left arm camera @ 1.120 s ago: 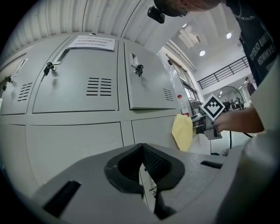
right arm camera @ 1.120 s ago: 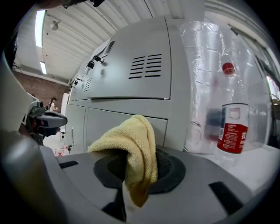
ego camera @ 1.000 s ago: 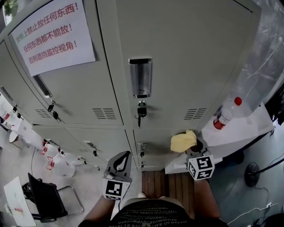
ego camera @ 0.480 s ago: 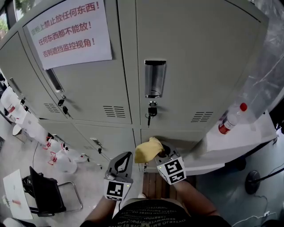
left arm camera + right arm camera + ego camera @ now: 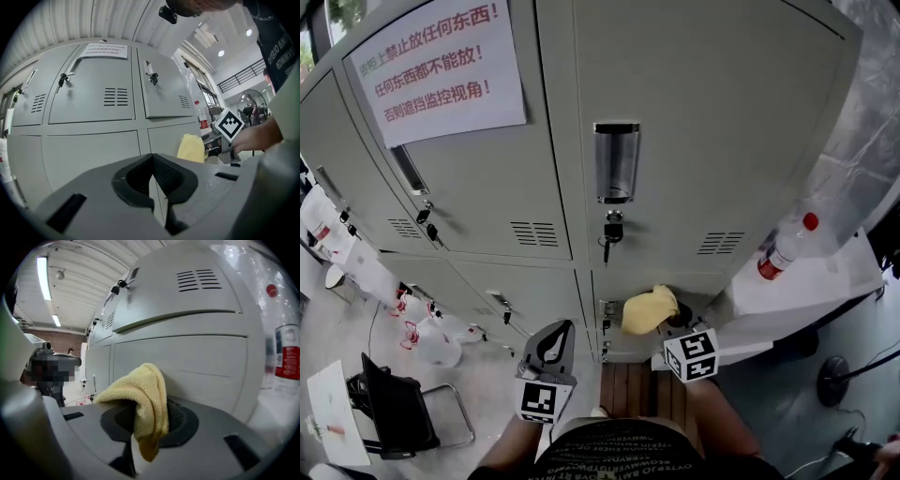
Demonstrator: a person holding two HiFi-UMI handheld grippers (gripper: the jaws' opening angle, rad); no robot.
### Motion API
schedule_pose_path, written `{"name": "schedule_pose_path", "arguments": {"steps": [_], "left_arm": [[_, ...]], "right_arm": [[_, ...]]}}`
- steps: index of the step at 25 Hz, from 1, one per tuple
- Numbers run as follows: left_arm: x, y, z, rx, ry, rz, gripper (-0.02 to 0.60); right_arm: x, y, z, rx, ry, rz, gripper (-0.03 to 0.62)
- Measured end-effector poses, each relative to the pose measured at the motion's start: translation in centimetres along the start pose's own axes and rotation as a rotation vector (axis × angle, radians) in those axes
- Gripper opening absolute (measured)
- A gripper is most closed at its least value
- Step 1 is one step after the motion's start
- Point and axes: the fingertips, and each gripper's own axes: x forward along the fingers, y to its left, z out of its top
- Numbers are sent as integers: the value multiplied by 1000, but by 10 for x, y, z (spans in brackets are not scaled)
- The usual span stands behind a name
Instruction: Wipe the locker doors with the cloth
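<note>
Head view looks steeply down a bank of grey locker doors (image 5: 703,141). At about 5 o'clock from the frame's centre is the right gripper (image 5: 671,322), its fingers clenched on a yellow cloth (image 5: 649,307). The cloth bunches out of the fingertips toward 10 o'clock and lies in front of the lower right door (image 5: 698,286), just under the seam that parts it from the door above. Whether the cloth presses on the metal cannot be told.

In the right gripper view the cloth folds over and hangs down between the two fingers. The lower door fills the space behind it, and vent slots show at 1 o'clock.

The left gripper (image 5: 555,336) hangs at 6 o'clock in the head view, pointing toward the lockers and well apart from the cloth. In the left gripper view its fingers are clenched together with nothing between them. There the cloth and the right gripper's marker cube show off at 2 o'clock.

A key (image 5: 607,234) hangs in the lock of the upper right door, at 11 o'clock from the cloth. A white notice (image 5: 441,66) with red print is stuck to the upper left door at 10 o'clock. At 3 o'clock a clear bottle (image 5: 780,251) with a red cap stands on a white counter (image 5: 825,272) beside the lockers.
</note>
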Motion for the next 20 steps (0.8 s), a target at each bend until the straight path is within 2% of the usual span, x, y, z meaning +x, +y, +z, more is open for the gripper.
{"name": "schedule_pose_path", "arguments": {"steps": [6,9,12,15,20], "left_arm": [[11,-18,5,4,-2,-52,5],[11,-24,7,-6,-15,-57,5],[11,-30,3,1,11,-72,5],[11,-34,2,5,19,-83,5],[4,-26,0,6,26,-63,5]], "right_arm": [[-32,-61,-30,91,29,-132,83],[-40,-78,-41,133,42,-155,83],[-43,-79,-42,141,45,-154,83],[-42,-59,-40,138,40,-115,83],[-5,26,-41,74,62,71,83]]}}
